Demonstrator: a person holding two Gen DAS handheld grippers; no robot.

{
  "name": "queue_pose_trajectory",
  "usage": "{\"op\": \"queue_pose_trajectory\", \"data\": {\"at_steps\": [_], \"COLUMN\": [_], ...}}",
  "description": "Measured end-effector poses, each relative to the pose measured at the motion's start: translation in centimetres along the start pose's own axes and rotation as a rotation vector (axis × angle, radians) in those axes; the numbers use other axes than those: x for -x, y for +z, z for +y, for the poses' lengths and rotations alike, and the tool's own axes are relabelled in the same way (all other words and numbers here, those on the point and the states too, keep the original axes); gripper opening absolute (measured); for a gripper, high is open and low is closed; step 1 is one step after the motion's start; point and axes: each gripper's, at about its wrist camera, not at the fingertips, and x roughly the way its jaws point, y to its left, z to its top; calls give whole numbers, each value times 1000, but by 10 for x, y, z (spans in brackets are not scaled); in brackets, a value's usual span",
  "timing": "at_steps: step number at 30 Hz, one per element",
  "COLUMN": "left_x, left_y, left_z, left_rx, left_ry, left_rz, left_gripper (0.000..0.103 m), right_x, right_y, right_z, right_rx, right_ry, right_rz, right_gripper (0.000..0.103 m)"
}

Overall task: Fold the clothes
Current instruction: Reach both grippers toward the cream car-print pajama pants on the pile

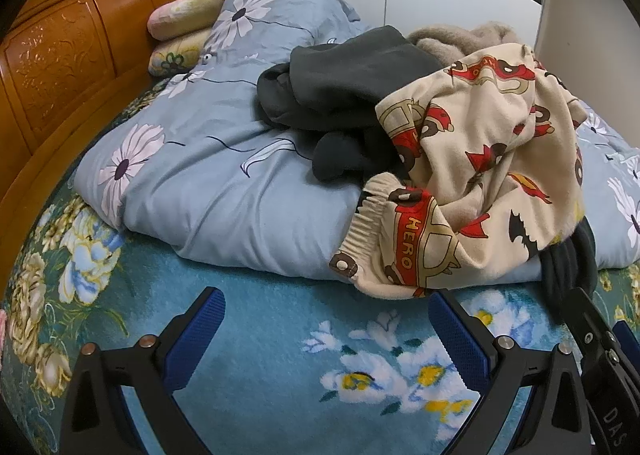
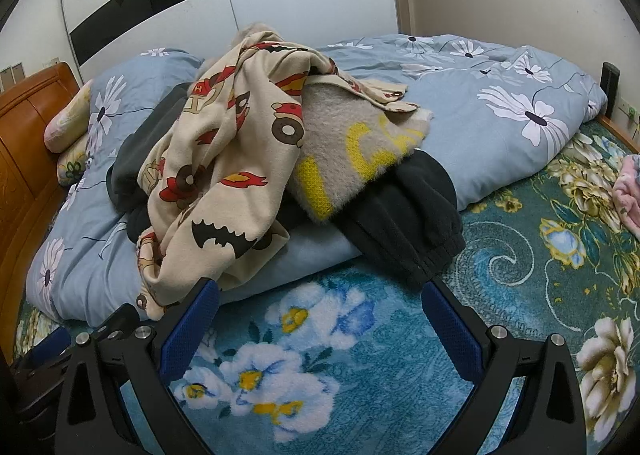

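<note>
Both the left gripper (image 1: 326,335) and right gripper (image 2: 320,325) gape empty just before the cream cartoon-print cotton garment (image 2: 224,159). It drapes over a dark fleece garment (image 2: 408,215) and fuzzy grey sweater (image 2: 352,151); grabbing it risks dragging those along.

A folded quilt (image 2: 500,127) is lying across the bed blanket (image 2: 360,367), with the headboard (image 1: 60,67) standing at its left end and two pillows (image 1: 180,11) leaning against that. A heap of clothes is sitting on the quilt: printed trousers (image 2: 224,159) are draping over a fuzzy sweater (image 2: 352,151), which is resting on dark trousers (image 2: 408,223) overhanging the quilt's near edge.
</note>
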Motion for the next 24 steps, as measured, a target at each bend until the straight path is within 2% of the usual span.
{"op": "queue_pose_trajectory", "data": {"at_steps": [24], "left_x": [2], "left_y": [2], "left_z": [-1], "left_rx": [6], "left_ry": [-5], "left_rz": [-11], "left_gripper": [103], "right_x": [1], "right_y": [0], "right_z": [-2], "right_rx": [-12], "right_ry": [6], "right_rz": [-5], "right_gripper": [101]}}
